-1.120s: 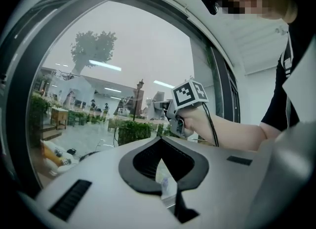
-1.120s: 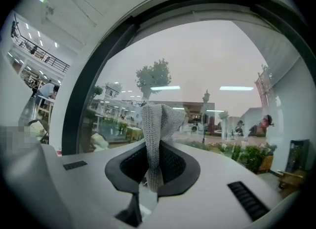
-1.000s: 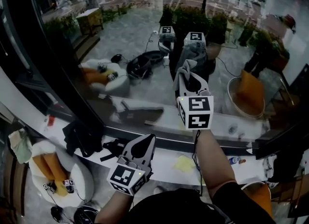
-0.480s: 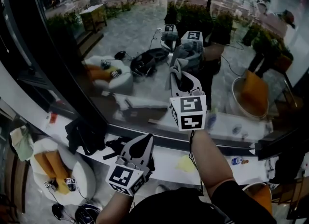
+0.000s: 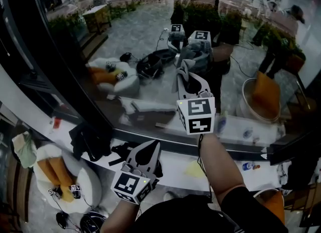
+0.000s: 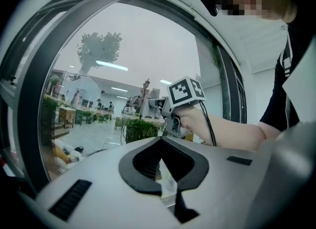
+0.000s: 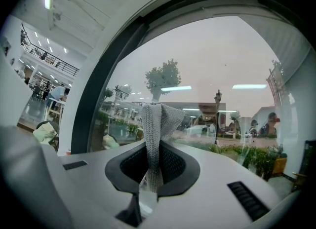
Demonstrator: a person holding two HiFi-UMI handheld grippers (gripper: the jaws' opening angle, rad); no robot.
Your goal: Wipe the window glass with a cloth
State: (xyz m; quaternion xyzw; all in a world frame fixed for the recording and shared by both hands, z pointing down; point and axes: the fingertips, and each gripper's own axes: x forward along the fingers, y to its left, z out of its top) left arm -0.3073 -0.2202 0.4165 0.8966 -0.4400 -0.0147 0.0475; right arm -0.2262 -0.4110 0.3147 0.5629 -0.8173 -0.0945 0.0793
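Right gripper [image 7: 153,149] pinching cloth [image 7: 157,119], window [image 7: 212,60] partly cropped

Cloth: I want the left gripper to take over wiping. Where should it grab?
Probably the free bunched end of the cloth standing above the right gripper's shut jaws, coming from the left gripper's side; lower down, those jaws cover it.

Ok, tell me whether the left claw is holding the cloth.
No, the left claw is shut with nothing between its jaws; the grey cloth is pinched in the right claw.
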